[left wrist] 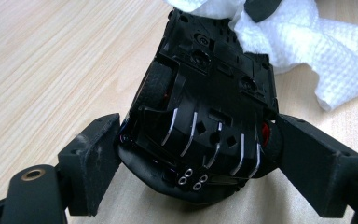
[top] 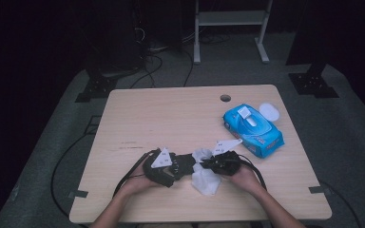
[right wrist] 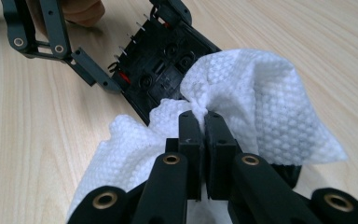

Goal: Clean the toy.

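Hands [top: 138, 183] low, tools [top: 204, 164] tip to tip.

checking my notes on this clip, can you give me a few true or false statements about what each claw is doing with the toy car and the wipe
1. The left claw grips a black toy car. True.
2. The car sits wheels down. False: its underside faces the left claw's camera.
3. The right claw is shut on a white wipe. True.
4. The wipe lies far from the car. False: it touches the car.
5. The blue wipe pack is on the table's left side. False: it is on the right.
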